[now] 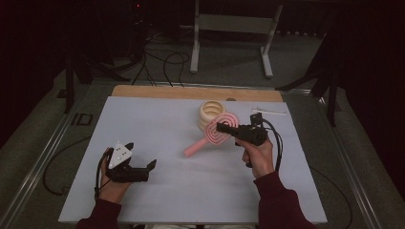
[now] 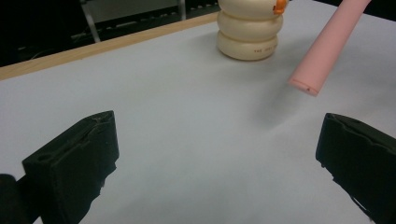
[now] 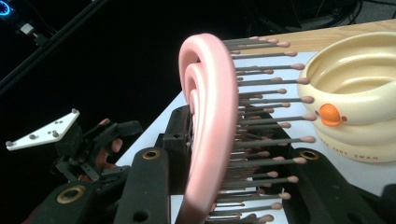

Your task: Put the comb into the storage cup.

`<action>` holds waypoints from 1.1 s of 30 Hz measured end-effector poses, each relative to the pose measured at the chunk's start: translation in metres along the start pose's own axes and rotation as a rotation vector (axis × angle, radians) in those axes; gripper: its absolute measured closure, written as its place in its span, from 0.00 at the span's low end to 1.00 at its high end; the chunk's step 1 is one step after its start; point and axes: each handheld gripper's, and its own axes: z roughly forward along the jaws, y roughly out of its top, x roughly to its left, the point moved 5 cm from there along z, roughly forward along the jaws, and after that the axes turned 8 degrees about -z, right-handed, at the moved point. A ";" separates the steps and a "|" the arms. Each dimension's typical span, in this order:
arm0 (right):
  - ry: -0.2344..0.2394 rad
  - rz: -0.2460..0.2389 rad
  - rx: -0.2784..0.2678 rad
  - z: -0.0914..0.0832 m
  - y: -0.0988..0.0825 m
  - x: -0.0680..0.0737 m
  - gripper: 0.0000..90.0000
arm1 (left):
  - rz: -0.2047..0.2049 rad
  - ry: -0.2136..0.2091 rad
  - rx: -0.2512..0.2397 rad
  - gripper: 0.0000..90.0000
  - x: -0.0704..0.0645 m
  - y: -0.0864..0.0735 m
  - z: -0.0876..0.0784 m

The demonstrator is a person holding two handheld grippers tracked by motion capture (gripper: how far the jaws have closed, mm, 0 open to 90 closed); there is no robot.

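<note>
The pink hairbrush sits pinched at its head in my right gripper, bristles pointing to one side, its handle slanting down toward the white table. Just beyond the brush head stands a cream ringed bowl. Well apart, my left gripper hovers with jaws spread, nothing between them.

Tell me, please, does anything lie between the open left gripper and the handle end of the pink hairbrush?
Nothing visible does: bare white table lies between the left gripper and the pink hairbrush handle. The cream ring cup stands farther back, off to the side.
</note>
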 end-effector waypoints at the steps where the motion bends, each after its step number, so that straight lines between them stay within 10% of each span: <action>1: -0.004 -0.003 -0.001 0.000 0.001 -0.001 0.71 | -0.002 0.003 -0.002 0.00 0.001 -0.001 -0.001; 33: -0.067 -0.016 0.016 -0.006 0.024 -0.016 0.71 | -0.034 0.040 -0.032 0.00 0.019 -0.018 -0.021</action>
